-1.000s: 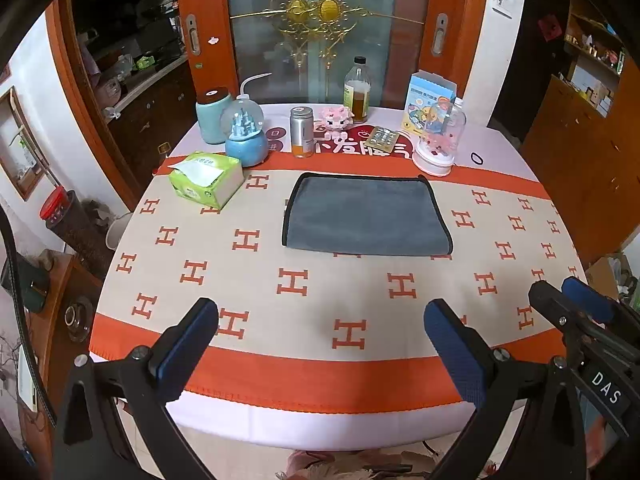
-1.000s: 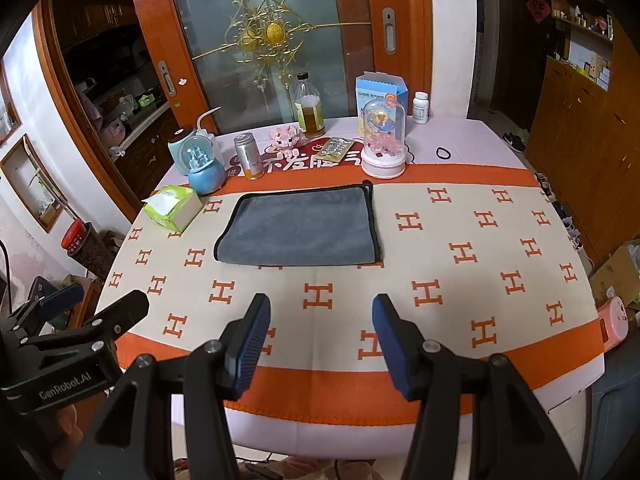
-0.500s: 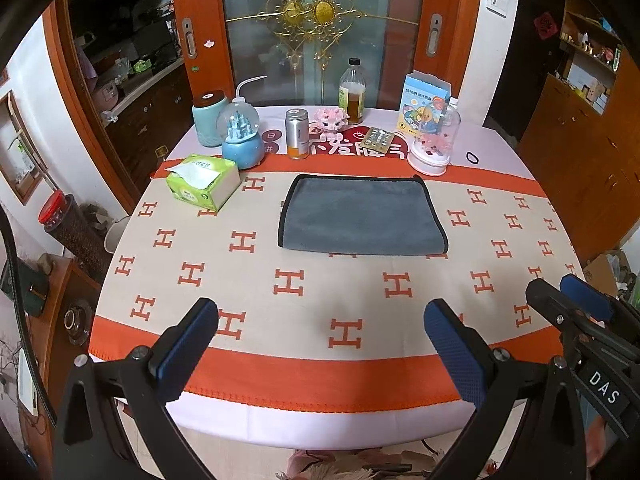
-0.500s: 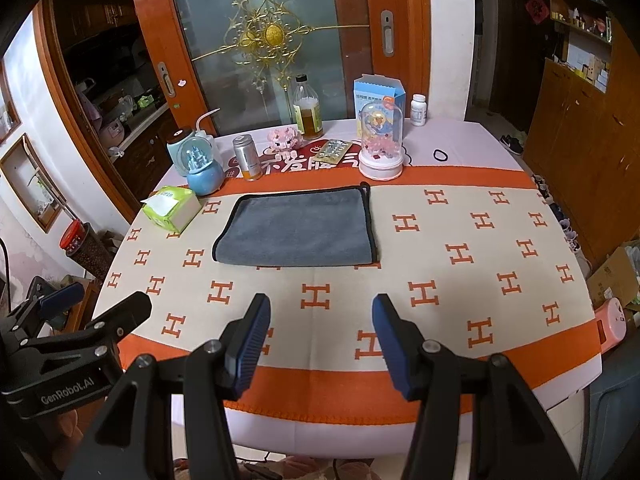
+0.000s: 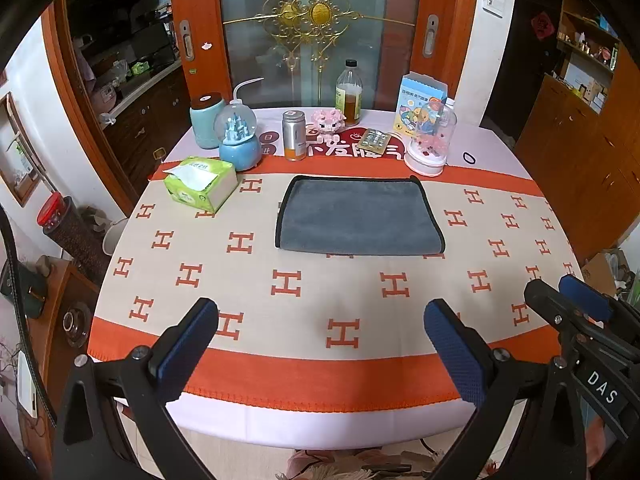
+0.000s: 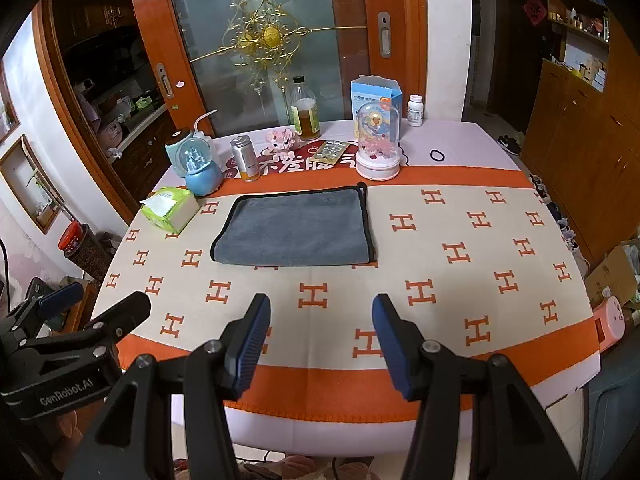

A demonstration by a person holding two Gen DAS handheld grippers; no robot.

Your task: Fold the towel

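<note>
One plush grey rectangular towel [image 5: 360, 218]

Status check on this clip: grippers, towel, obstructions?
Left hand-held gripper open, right hand-held gripper open, both empty at near table edge. Grey towel flat, untouched. Tissue box left of towel, apart.

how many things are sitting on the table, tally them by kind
cloths: 1, grey towel with black trim
boxes: 2, green tissue box, blue carton
glass ornaments: 2, blue snow globe, pink-based dome
bottles, cans, jars: 4, amber bottle, silver can, teal jar, white pill bottle
small items: 3, pink brick toy, pill blister pack, black hair tie
total: 12
</note>
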